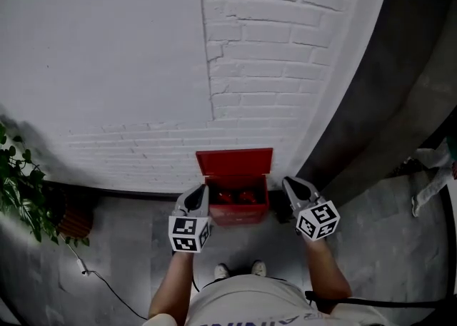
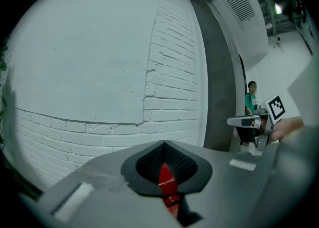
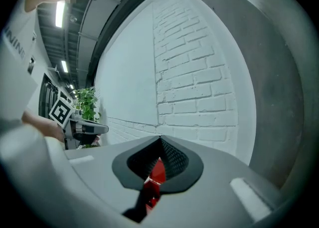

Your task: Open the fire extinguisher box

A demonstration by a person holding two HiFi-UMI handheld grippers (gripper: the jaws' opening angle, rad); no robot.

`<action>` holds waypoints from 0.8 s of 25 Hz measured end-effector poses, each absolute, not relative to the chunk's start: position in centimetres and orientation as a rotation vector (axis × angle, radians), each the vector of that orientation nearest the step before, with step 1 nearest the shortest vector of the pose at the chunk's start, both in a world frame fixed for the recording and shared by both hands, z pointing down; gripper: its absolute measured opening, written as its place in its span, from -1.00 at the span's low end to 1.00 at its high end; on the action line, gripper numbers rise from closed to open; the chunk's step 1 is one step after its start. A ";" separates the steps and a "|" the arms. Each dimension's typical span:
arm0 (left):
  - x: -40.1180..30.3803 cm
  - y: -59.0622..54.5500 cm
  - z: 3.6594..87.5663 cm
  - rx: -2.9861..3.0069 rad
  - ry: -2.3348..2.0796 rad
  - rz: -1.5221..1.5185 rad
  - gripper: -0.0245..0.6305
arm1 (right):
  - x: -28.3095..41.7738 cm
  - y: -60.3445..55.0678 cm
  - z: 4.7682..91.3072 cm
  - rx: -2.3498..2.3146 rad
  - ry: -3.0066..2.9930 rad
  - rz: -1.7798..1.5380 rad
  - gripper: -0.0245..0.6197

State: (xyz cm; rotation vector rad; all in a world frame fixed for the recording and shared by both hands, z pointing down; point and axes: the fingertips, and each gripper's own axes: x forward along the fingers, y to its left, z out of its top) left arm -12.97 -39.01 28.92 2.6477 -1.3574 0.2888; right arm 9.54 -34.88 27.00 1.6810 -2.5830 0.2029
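The red fire extinguisher box [image 1: 240, 212] stands on the floor against the white brick wall, its lid [image 1: 234, 161] raised back against the bricks. Red extinguishers [image 1: 239, 195] show inside. My left gripper [image 1: 202, 190] hovers over the box's left edge and my right gripper [image 1: 288, 183] over its right edge, both held above it and touching nothing. In the left gripper view the left gripper [image 2: 164, 144] has its jaws meeting at the tip, with a sliver of red box [image 2: 167, 179] showing below. The right gripper [image 3: 160, 139] is likewise shut and empty, with the red box [image 3: 157, 172] beneath.
A leafy plant [image 1: 18, 189] and a brown pot [image 1: 71, 219] stand at the left by the wall, with a cable [image 1: 100, 282] trailing over the grey floor. A dark grey wall section [image 1: 378, 103] runs at the right. A bystander [image 1: 437, 171] stands at the far right.
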 end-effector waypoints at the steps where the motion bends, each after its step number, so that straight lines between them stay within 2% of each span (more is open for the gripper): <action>1: -12.7 -39.0 28.8 2.655 -1.351 0.287 -0.91 | 9.6 -34.8 26.9 1.682 -2.583 0.196 -0.90; 20: -12.6 -38.9 29.0 2.661 -1.334 0.285 -0.91 | 9.5 -34.7 27.3 1.667 -2.573 0.190 -0.90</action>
